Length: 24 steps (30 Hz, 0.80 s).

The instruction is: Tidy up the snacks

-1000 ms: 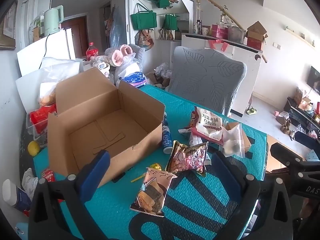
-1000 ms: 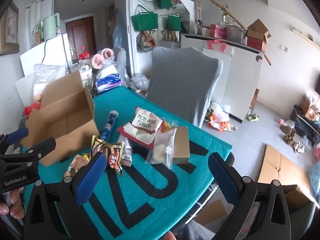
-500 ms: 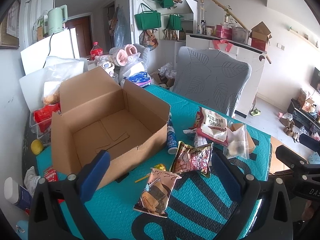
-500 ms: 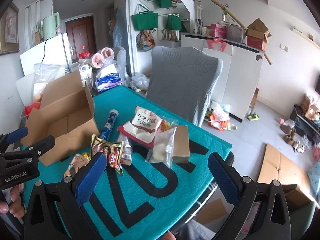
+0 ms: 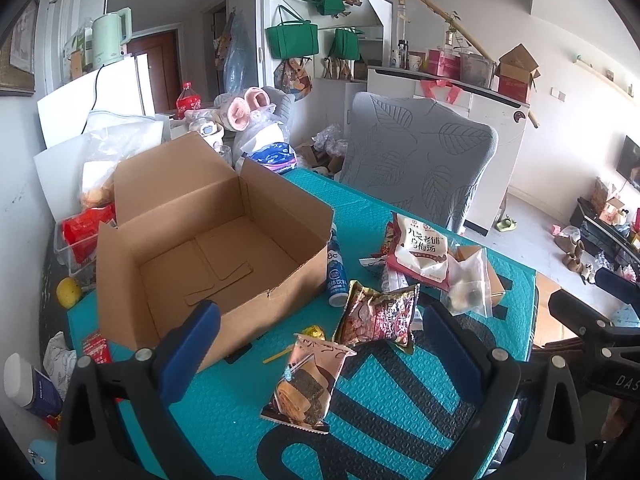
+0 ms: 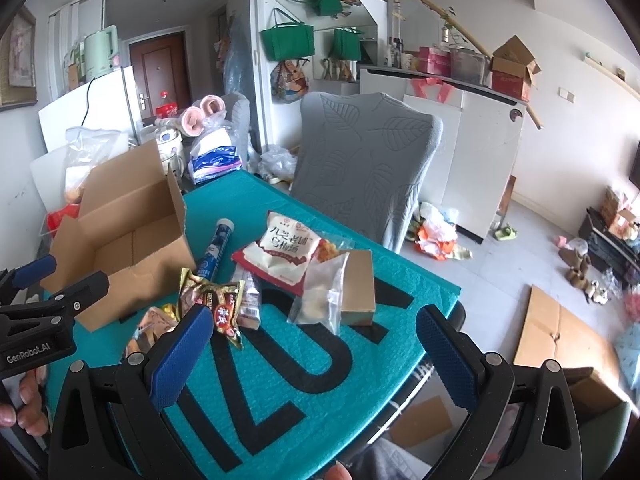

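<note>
An open, empty cardboard box (image 5: pixel 288 204) stands on the teal mat at the left. Beside it lie a blue tube (image 5: pixel 335 276), a dark red packet (image 5: pixel 378 314), a pink seaweed-roll packet (image 5: pixel 308 384), a white-and-red bag (image 5: pixel 420 252), a clear zip bag (image 5: pixel 468 286) and a small brown box (image 6: pixel 358 284). My left gripper (image 5: pixel 318 308) hovers open over the pink packet, touching nothing. My right gripper (image 6: pixel 314 314) is open above the mat, just in front of the zip bag (image 6: pixel 320 296). The box (image 6: pixel 120 240) is to its left.
A grey leaf-pattern chair (image 5: pixel 420 168) stands behind the table. Bags, a red bottle and a white fridge crowd the left side. The table's right edge (image 6: pixel 452 292) drops to the floor, where flat cardboard (image 6: pixel 560 344) lies. A hand (image 6: pixel 24 396) holds the left gripper.
The left wrist view has drifted slightly; the box and the snacks have not moved. Both grippers stay open and hold nothing.
</note>
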Tool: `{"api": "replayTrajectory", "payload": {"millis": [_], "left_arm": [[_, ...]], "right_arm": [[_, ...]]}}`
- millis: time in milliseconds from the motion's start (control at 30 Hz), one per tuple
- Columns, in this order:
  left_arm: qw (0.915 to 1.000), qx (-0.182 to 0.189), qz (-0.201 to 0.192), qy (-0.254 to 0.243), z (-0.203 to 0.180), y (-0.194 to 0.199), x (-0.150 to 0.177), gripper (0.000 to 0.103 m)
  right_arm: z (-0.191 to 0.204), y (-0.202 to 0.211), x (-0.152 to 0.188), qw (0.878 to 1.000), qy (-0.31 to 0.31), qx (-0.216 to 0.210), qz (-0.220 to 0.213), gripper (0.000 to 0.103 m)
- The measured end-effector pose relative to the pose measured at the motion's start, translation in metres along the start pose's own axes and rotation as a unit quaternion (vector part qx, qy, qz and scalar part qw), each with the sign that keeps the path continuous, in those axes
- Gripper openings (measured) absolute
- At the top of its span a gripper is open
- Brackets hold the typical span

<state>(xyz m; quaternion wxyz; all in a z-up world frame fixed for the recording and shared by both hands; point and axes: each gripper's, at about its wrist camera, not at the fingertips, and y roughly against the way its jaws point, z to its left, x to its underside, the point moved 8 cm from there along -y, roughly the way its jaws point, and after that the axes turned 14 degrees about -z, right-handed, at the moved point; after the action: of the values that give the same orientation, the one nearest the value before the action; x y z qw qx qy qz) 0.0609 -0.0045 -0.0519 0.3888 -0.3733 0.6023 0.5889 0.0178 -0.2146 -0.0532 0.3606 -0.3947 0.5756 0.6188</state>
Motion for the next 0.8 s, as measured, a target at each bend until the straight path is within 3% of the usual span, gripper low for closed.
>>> {"api": "replayTrajectory", "payload": {"millis": [800], "left_arm": [[1.0, 0.009, -0.002, 0.001, -0.0052, 0.0052, -0.0016, 0.103]], "right_arm": [[-0.0018, 0.0034, -0.0002, 1.0, 0.004, 0.0, 0.0, 0.103]]}}
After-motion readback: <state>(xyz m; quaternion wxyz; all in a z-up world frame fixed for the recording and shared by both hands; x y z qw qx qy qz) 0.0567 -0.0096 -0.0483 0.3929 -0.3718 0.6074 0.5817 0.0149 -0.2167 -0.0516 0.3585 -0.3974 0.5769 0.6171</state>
